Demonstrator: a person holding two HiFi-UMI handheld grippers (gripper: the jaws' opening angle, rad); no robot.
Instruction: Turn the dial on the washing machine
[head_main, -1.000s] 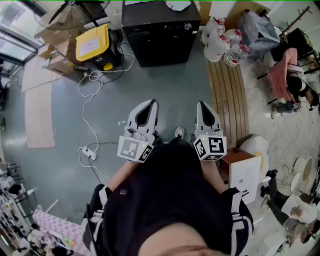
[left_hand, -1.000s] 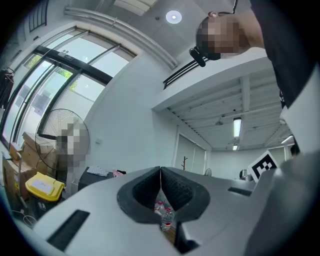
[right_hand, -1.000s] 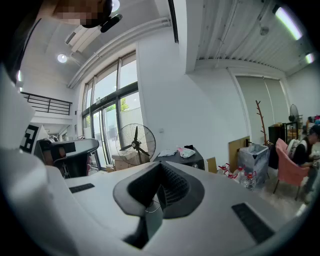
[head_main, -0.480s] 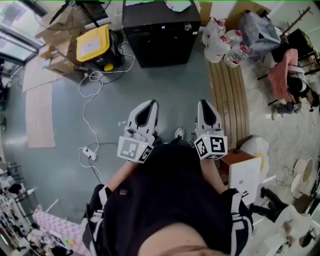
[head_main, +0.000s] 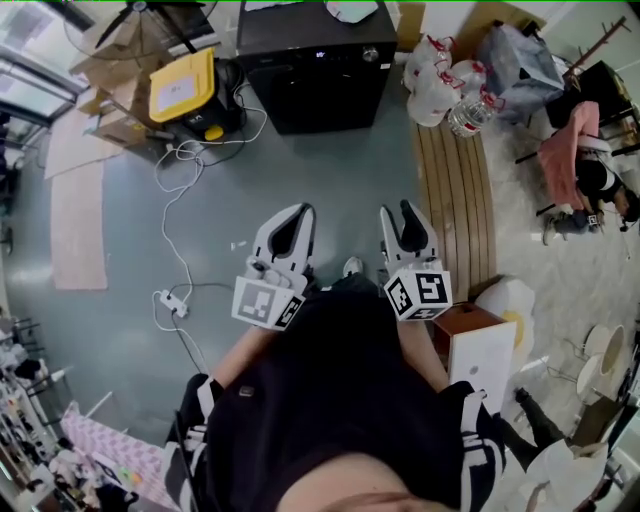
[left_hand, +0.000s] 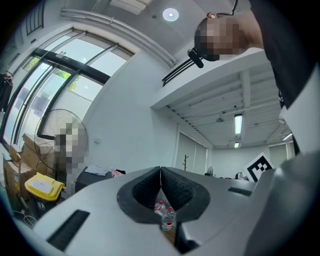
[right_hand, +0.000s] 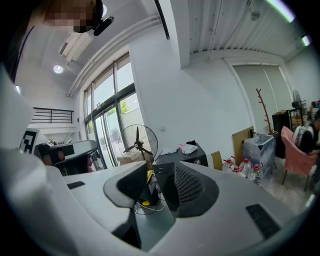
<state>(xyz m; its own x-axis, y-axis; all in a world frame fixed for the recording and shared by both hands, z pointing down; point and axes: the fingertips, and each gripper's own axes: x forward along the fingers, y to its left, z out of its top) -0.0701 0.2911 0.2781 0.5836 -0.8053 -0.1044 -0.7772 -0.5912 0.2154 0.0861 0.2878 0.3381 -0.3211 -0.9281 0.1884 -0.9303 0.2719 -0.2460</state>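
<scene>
Right gripper (head_main: 396, 213) jaws, shut a moment ago, opening, empty; left gripper (head_main: 300, 210) jaws closed

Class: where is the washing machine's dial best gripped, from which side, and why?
Probably its round rim, jaws on opposite sides, coming straight at the front of the washing machine: the dial is a round knob at the panel's right end. The right gripper, jaws opening and empty, stands on that side.

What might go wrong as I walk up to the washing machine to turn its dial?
The white cable lies loose left of your path; a foot might catch it. The dial is small and far off on the washing machine; the right gripper, jaws opening and empty, may miss it.
</scene>
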